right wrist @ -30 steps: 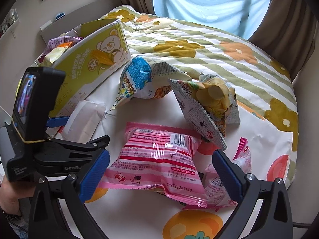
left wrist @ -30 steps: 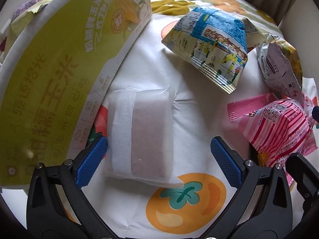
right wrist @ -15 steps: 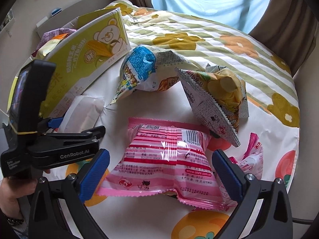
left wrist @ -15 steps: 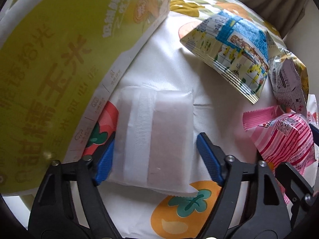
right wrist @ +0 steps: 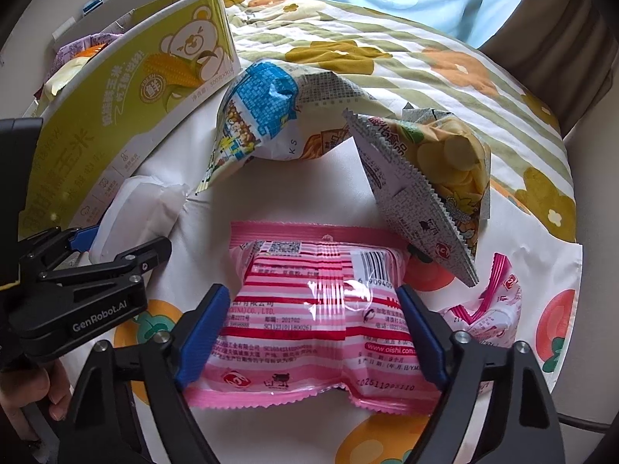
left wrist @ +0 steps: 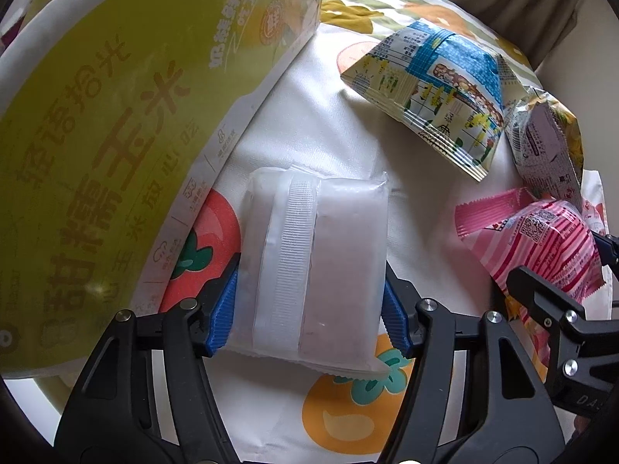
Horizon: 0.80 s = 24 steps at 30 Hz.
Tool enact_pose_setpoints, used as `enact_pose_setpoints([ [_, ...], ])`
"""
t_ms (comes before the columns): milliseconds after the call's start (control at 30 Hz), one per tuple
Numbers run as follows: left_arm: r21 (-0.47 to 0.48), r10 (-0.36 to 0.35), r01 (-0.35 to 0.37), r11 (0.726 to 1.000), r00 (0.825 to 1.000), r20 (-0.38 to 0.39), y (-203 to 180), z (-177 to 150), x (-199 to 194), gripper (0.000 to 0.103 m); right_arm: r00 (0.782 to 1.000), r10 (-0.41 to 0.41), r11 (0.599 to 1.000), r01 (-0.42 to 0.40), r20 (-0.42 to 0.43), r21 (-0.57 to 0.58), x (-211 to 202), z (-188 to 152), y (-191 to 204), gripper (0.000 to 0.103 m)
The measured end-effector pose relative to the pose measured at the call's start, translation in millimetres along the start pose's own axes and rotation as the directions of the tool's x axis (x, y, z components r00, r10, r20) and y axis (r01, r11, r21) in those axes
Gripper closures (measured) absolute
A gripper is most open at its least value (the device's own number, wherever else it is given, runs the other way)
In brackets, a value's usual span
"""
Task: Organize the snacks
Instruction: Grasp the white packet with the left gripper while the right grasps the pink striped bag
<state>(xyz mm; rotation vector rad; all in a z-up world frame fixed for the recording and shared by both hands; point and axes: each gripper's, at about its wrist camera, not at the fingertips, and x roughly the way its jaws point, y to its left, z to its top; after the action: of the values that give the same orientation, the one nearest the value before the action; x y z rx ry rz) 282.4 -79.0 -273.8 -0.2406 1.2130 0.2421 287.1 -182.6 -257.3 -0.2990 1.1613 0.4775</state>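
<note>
Bed with a white fruit-print sheet (right wrist: pixel 278 193) over a striped floral quilt (right wrist: pixel 387 58), curtains behind. Left gripper (left wrist: pixel 307 305), lower centre of the left wrist view, has just been closing; its blue pads now press both sides of a translucent white packet (left wrist: pixel 317 255) lying on the sheet, so it is clamped on that packet. Yellow-green corn box (left wrist: pixel 116 116) fills the upper left, just beside the packet. Blue-and-white snack bag (left wrist: pixel 437 96) sits upper right, grey chip bag (left wrist: pixel 549 150) at the right edge.

Right gripper (right wrist: pixel 313 332), lower centre of the right wrist view, has also just been closing; a pink striped snack bag (right wrist: pixel 321 309) lies between its pads, both pads at the bag's sides, left one touching, full squeeze hard to tell. Smaller pink packet (right wrist: pixel 487 317) lies lower right, beside the bag. A hand (right wrist: pixel 27 390) shows at lower left.
</note>
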Motion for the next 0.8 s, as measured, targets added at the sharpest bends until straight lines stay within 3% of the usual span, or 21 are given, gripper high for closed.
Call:
enact_pose_setpoints([
  [200, 0.032, -0.029, 0.030, 0.999, 1.000, -0.012, -7, -10, -9, 0.043, 1.000, 0.007, 1.000, -0.007, 0.021, 0.003, -10, -6, 2, 0.035],
  [500, 0.084, -0.047, 0.045, 0.995, 0.999, 0.021, -18, -16, -40, 0.043, 0.998, 0.024, 0.999, -0.027, 0.066, 0.036, -38, -18, 1, 0.036],
  [800, 0.095, -0.088, 0.077, 0.992, 0.989, 0.118, -27, -14, -93, 0.043, 0.988, 0.003, 0.999, -0.010, 0.152, 0.042, -83, -22, -3, 0.036],
])
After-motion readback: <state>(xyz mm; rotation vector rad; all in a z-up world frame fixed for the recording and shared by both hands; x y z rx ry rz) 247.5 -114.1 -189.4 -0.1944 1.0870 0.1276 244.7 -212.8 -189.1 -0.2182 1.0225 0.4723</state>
